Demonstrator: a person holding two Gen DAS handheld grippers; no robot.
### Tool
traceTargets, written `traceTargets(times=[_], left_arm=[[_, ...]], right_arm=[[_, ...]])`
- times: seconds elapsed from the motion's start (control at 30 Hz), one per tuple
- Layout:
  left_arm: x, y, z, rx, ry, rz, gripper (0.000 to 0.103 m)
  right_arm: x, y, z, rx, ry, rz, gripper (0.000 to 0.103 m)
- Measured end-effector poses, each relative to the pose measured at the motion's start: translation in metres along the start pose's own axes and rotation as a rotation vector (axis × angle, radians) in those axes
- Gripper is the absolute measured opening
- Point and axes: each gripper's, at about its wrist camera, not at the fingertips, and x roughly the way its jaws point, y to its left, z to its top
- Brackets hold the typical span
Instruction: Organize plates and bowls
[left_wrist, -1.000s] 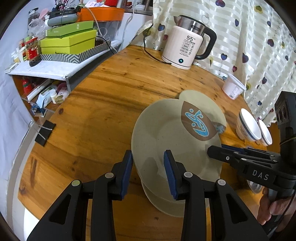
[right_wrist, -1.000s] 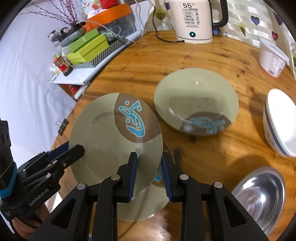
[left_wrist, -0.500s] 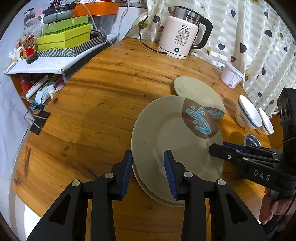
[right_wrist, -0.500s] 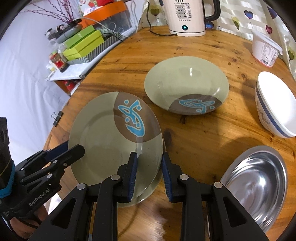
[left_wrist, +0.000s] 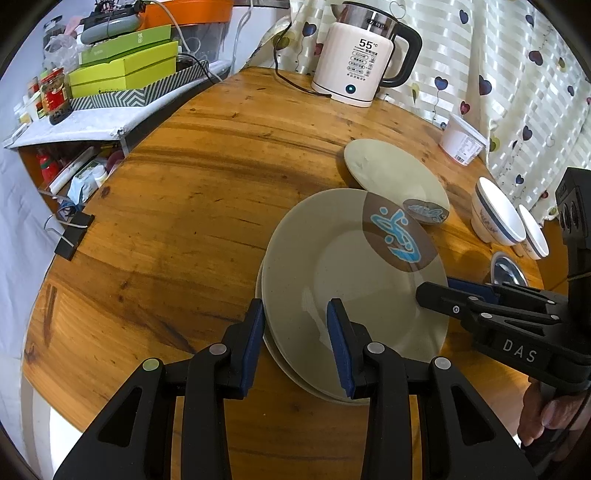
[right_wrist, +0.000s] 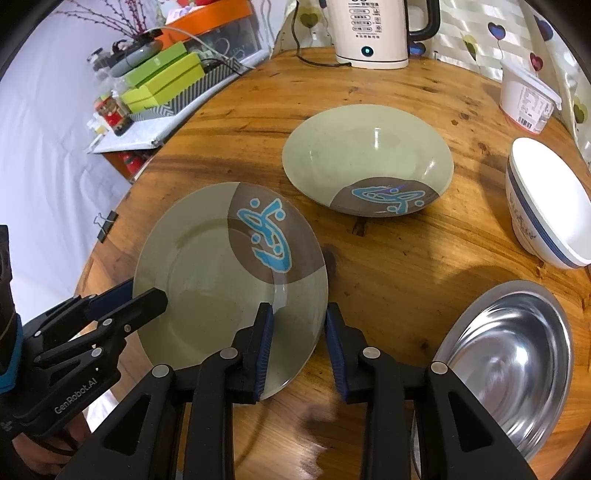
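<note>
Round wooden table (left_wrist: 192, 206), kettle (left_wrist: 360, 55) at far edge; fish-pattern plate (right_wrist: 229, 280) lies on second plate (left_wrist: 295, 369) near front edge; left gripper (left_wrist: 295, 343) spread astride rim, pads apart; right gripper (right_wrist: 299, 347) just opening, rim between jaws, unpinched.

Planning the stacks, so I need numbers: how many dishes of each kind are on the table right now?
Green flat plates: 2, stacked
Green deep dish: 1
White bowls: 2
Steel bowl: 1
Total: 6
</note>
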Motion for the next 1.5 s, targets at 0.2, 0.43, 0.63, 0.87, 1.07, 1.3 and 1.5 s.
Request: traceTargets(times=[0.2,0.43,0.63,0.87,1.07,1.3,1.5], left_arm=[[0.001,0.001,-0.002,-0.003,0.002,-0.001,0.036],[-0.003,0.007,-0.001,-0.017,-0.014,-0.014,0.036],[-0.007,0.015,0.005,-0.036,-0.038,-0.043,0.036],[-0.001,0.014,0.006,-0.038,-0.028,-0.058,0.036],[0.003,0.017,0.006,-0.047,-0.022,-0.066,0.036],[0.004,0.017,0.006,-0.045,-0.02,-0.074,0.036],[0.004,0.014,0.005,-0.039,-0.019,-0.065,0.036]], right_arm=[[0.003,0.0,-0.001,-0.007,0.003,-0.005,0.03],[0.003,0.001,-0.001,-0.012,-0.005,-0.002,0.03],[0.0,0.0,-0.002,-0.015,-0.022,0.004,0.03],[-0.008,-0.001,-0.002,-0.021,-0.041,-0.001,0.03],[-0.008,0.0,-0.003,-0.028,-0.05,-0.002,0.03],[-0.006,0.003,-0.002,-0.041,-0.056,-0.006,0.027],[-0.006,0.002,-0.002,-0.041,-0.055,-0.006,0.026]])
